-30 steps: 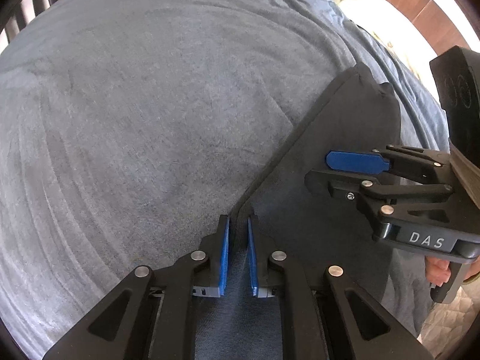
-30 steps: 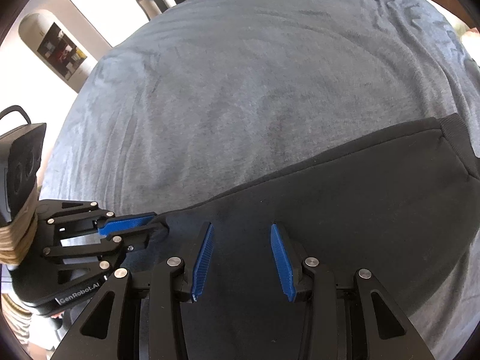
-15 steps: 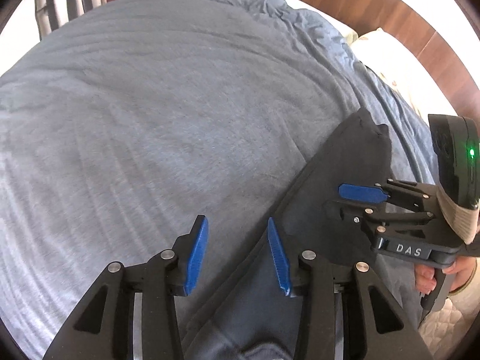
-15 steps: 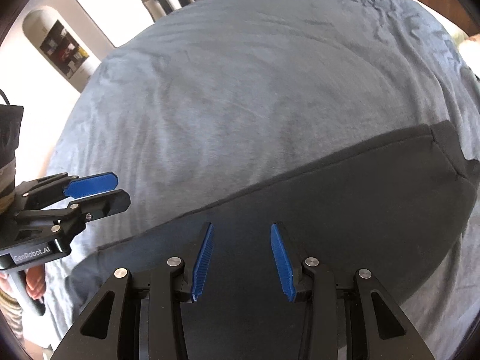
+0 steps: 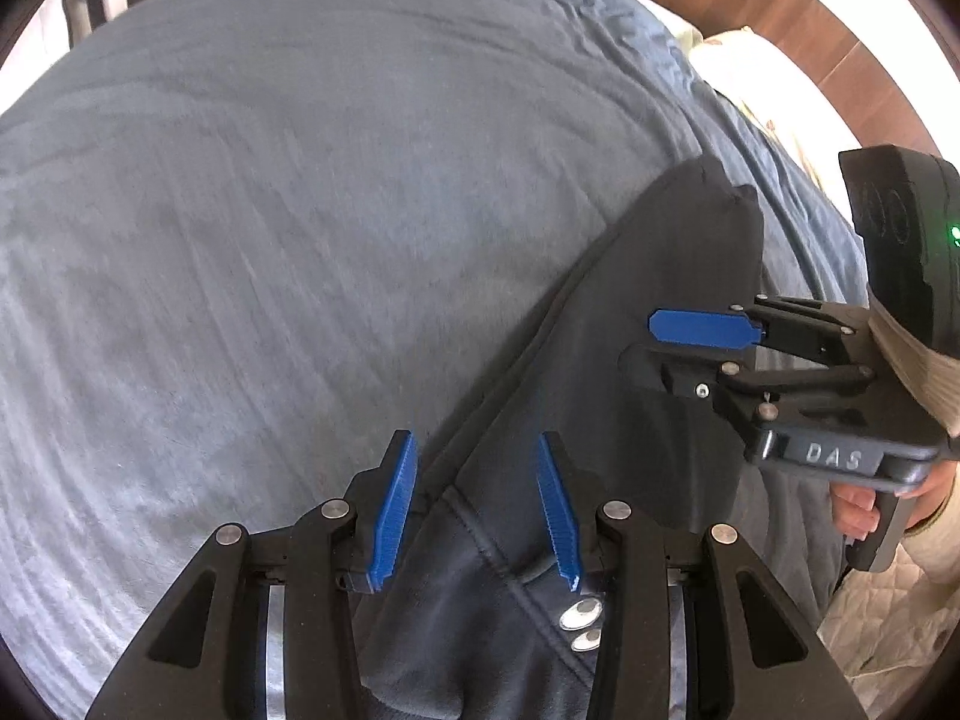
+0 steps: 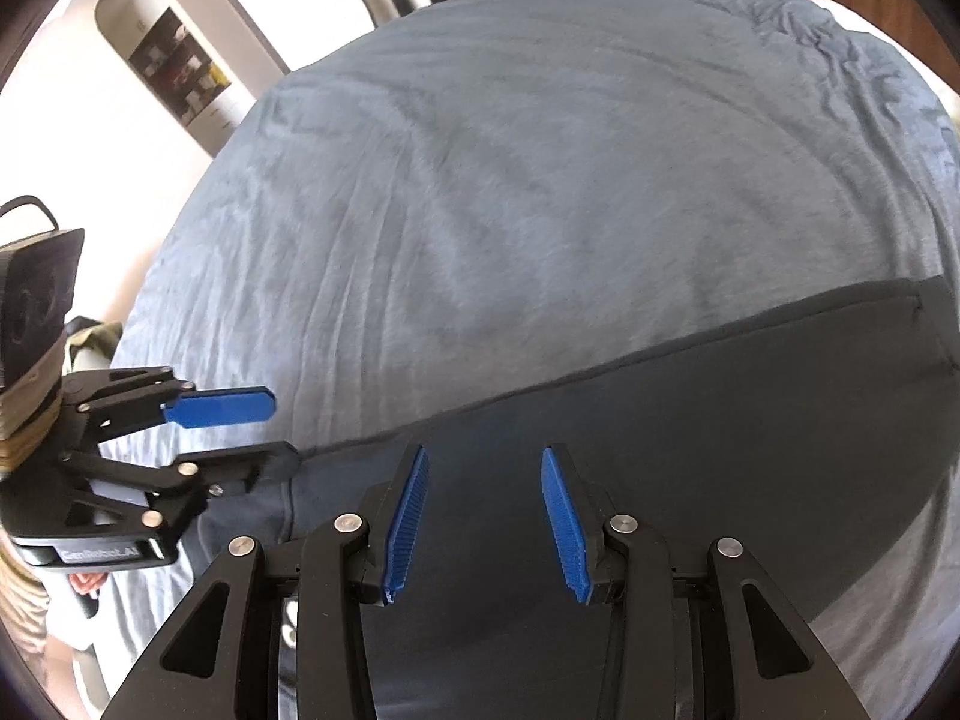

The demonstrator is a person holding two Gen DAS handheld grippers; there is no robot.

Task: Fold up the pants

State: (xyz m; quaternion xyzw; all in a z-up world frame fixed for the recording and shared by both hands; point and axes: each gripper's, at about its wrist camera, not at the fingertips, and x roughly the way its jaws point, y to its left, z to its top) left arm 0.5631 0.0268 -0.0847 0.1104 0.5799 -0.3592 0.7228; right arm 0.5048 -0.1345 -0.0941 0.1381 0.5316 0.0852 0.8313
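Left wrist: pants (image 5: 630, 420) between (parted) fingers (image 5: 393, 504)

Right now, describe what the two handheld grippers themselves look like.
Both are black linkage frames with silver pivot bolts and flat blue ribbed pads on the jaws. The right gripper carries a raised "DAS" label, a black camera block with a green light, and tan tape wrapping. The left gripper has a small white-lettered label and similar tan wrapping, with a thin black cable loop above.
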